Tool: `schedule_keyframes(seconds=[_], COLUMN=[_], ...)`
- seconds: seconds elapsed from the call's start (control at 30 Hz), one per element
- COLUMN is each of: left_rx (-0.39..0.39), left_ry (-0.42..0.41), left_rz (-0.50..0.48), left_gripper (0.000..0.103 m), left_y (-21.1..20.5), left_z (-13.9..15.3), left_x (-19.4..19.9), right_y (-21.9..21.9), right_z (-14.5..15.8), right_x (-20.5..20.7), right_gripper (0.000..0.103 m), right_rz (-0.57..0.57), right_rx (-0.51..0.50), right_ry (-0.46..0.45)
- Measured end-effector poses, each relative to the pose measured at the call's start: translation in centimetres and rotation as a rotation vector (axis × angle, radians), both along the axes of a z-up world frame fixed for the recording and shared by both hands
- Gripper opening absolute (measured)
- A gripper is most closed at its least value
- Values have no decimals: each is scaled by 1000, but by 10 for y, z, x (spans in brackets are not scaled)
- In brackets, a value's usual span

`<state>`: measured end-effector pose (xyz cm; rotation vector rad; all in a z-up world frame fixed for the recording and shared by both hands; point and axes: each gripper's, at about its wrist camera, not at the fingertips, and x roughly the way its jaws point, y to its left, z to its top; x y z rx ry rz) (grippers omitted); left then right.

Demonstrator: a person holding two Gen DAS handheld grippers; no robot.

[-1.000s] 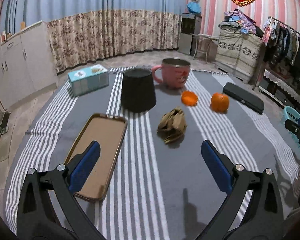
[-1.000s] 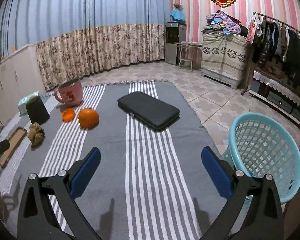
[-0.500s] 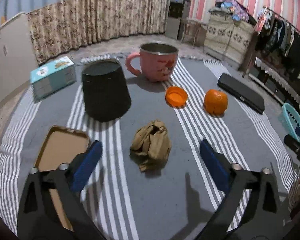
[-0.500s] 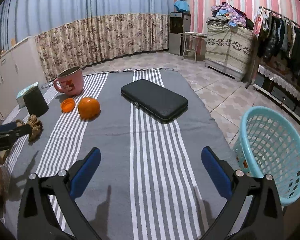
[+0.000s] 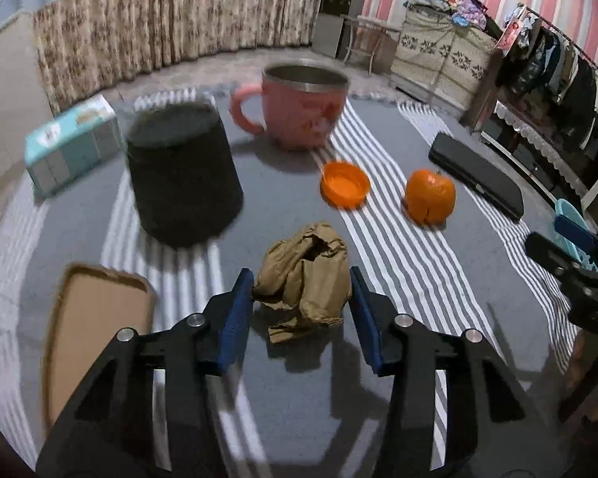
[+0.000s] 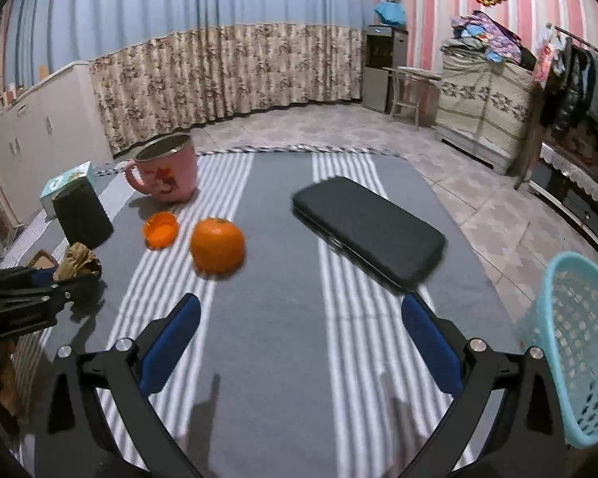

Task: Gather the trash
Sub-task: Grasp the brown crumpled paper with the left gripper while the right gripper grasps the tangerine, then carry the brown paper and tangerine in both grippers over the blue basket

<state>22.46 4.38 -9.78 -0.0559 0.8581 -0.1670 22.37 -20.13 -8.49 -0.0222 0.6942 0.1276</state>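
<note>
On the striped cloth [image 5: 398, 239], left gripper [image 5: 302, 298] pinching crumpled paper [image 5: 305, 275]; right gripper [image 6: 299, 330] spread wide.

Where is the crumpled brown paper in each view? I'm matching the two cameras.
Left wrist: crumpled brown paper at centre, between the left tool's fingers.
Right wrist: far left, by the left tool.
Shared landmark: orange lid beside the pink mug.

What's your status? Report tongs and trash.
Left tongs closing around crumpled brown paper. Right tongs open, empty. Blue basket right; nothing blocking.
</note>
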Motion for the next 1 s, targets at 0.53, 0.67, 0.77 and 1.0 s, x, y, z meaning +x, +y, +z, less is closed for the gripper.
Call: schedule_keyframes(seconds=[0.53, 0.67, 0.77, 1.0], left_rx=[6, 4, 14, 25], left_ry=[-129, -127, -137, -177], left_rz=[113, 119, 116, 77], left_gripper=[47, 47, 47, 47], left_y=[61, 65, 64, 36], left_z=[34, 31, 35, 53], left_x=[5, 7, 7, 0], right_y=[76, 77, 69, 19], right_z=[-27, -29, -20, 28], right_x=[78, 77, 69, 25], right_gripper=[64, 45, 37, 36], right_rz=[102, 122, 122, 64], right_rx=[-69, -41, -22, 7], right_ry=[168, 183, 161, 23])
